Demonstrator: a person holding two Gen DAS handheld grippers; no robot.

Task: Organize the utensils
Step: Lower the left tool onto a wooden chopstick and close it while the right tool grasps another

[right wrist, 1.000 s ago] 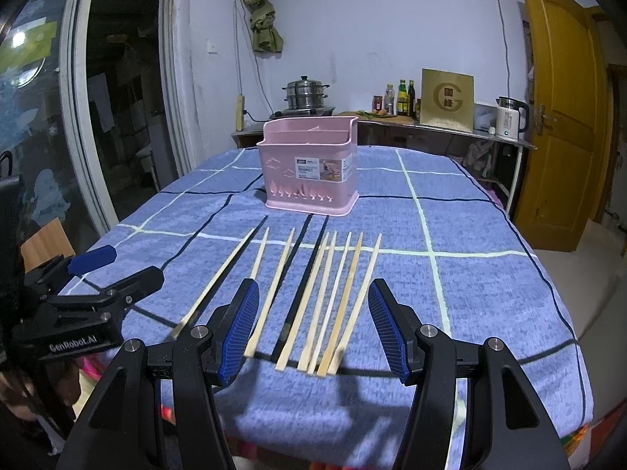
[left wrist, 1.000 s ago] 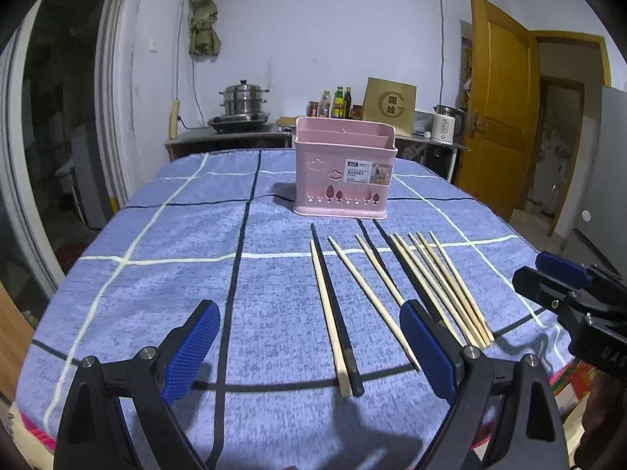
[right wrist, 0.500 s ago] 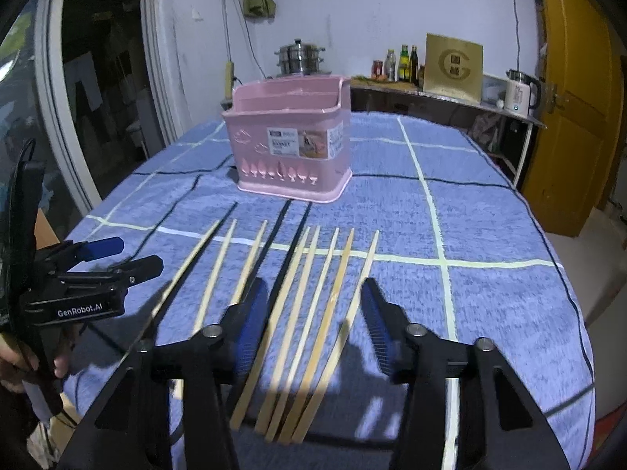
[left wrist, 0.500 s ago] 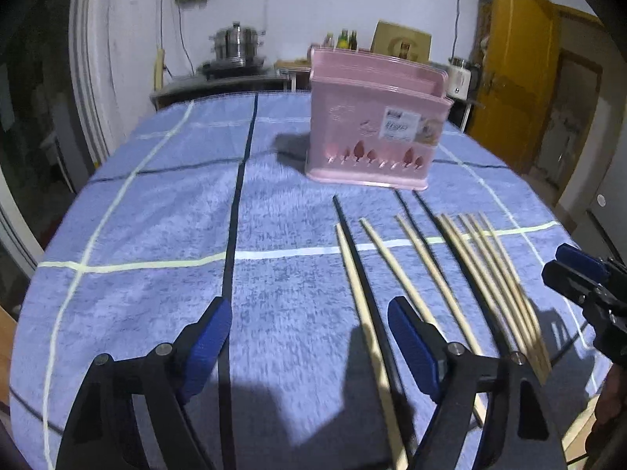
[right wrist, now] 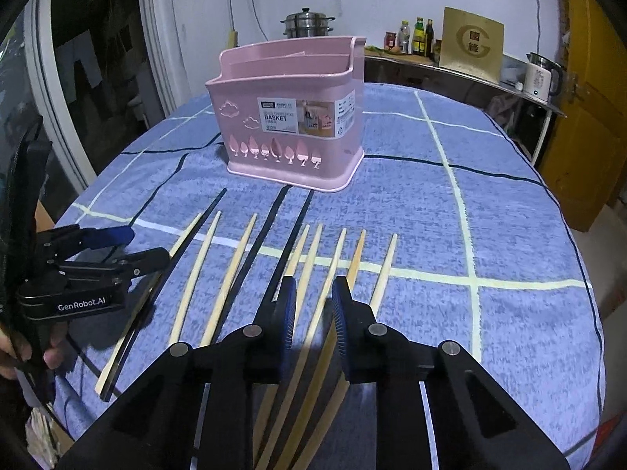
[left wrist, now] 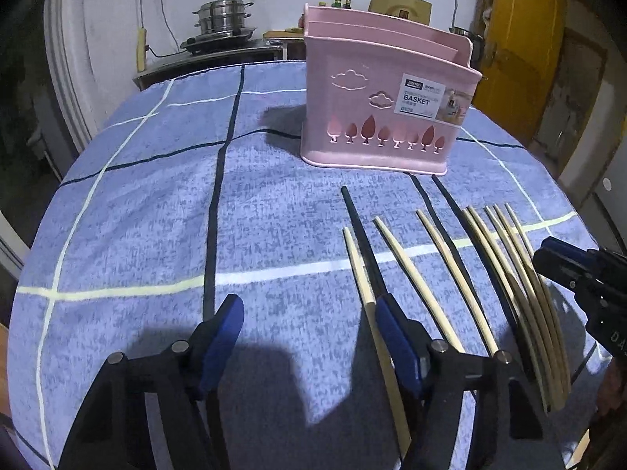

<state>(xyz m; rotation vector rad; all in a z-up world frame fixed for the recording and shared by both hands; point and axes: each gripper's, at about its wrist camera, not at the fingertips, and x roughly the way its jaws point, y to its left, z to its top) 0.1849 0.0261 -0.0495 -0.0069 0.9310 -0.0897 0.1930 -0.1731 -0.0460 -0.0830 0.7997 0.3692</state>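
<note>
A pink utensil basket (left wrist: 388,117) (right wrist: 290,125) stands upright on the blue checked tablecloth. Several light wooden and black chopsticks (left wrist: 427,274) (right wrist: 309,258) lie side by side in front of it, pointing at it. My left gripper (left wrist: 309,337) is open and low over the cloth; its right finger (left wrist: 395,337) sits over the leftmost wooden and black pair. My right gripper (right wrist: 313,313) is partly closed, with a narrow gap between its fingers, low over wooden chopsticks in the right group. It holds nothing that I can see.
The round table's edge (right wrist: 588,313) drops off close on the right and at the front. A counter (right wrist: 450,66) behind holds a steamer pot (right wrist: 307,25), bottles, a kettle and a brown box. A yellow door (right wrist: 588,117) stands at right.
Both grippers moved forward and down toward the chopsticks. The right gripper's fingers narrowed from wide open to a small gap. The left gripper stayed open.
</note>
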